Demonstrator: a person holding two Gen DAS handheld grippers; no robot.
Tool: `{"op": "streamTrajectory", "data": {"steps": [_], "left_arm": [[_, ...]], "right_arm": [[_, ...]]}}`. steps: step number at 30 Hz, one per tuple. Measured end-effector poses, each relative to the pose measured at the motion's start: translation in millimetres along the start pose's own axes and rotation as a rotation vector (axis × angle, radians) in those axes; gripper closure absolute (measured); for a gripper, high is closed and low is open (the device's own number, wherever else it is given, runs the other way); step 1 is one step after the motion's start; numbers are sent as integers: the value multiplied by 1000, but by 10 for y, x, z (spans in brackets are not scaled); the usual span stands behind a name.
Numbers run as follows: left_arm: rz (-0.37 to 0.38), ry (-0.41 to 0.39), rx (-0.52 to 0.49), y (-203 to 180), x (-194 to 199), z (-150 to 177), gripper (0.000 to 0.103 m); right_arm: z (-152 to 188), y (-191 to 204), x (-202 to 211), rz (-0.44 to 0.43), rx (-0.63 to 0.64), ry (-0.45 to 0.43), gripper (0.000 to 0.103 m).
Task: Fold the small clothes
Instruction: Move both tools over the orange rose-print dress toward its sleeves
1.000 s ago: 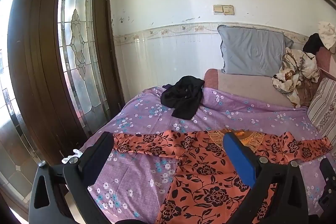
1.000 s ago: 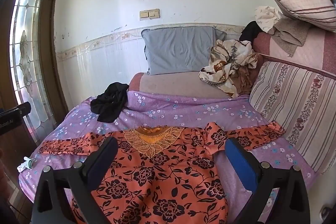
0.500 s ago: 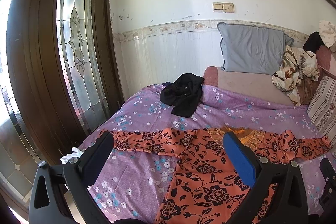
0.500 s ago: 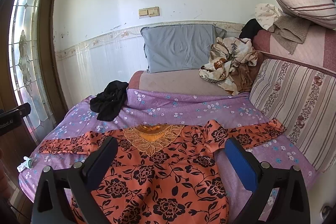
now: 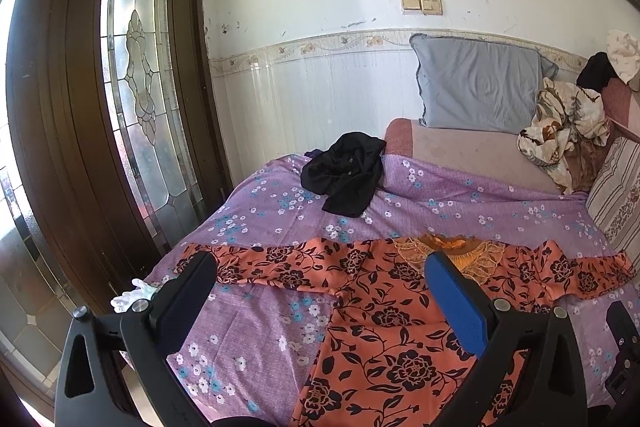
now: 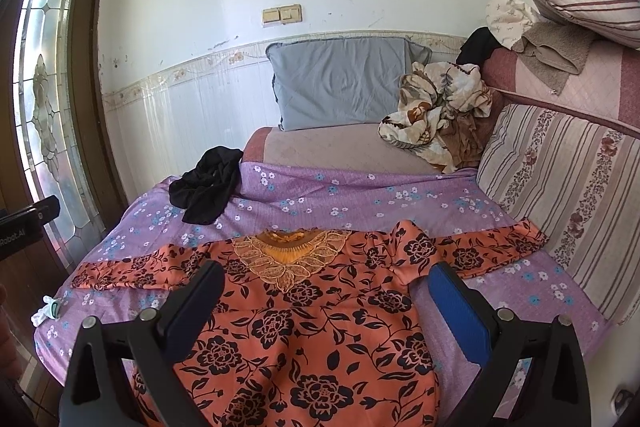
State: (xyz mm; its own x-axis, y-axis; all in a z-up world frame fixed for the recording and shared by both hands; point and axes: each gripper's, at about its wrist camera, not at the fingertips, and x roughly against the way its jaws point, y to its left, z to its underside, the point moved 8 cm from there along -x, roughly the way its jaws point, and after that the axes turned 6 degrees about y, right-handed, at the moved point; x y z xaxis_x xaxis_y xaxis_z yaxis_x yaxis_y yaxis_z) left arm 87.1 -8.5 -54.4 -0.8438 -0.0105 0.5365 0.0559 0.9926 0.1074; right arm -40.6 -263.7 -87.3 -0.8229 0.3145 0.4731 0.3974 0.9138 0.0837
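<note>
We have the orange floral top [image 6: 304, 323] laid flat on the bed's purple sheet [image 5: 280, 203], sleeves spread out to each side, nothing folded yet. Both our left gripper [image 5: 320, 287] and right gripper [image 6: 328, 291] hover above it, released and empty. Next we probably take a sleeve end and bring it across the body; the lower hem lies out of view.
</note>
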Motion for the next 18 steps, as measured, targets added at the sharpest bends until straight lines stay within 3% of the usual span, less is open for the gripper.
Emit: {"op": "streamTrajectory", "data": {"steps": [6, 18], "left_arm": [[8, -11, 6, -79, -110, -18, 0], [-14, 52, -63, -342, -586, -22, 0]], "right_arm": [[15, -17, -125, 0, -8, 19, 0], [-29, -191, -594, 8, -62, 53, 0]]}}
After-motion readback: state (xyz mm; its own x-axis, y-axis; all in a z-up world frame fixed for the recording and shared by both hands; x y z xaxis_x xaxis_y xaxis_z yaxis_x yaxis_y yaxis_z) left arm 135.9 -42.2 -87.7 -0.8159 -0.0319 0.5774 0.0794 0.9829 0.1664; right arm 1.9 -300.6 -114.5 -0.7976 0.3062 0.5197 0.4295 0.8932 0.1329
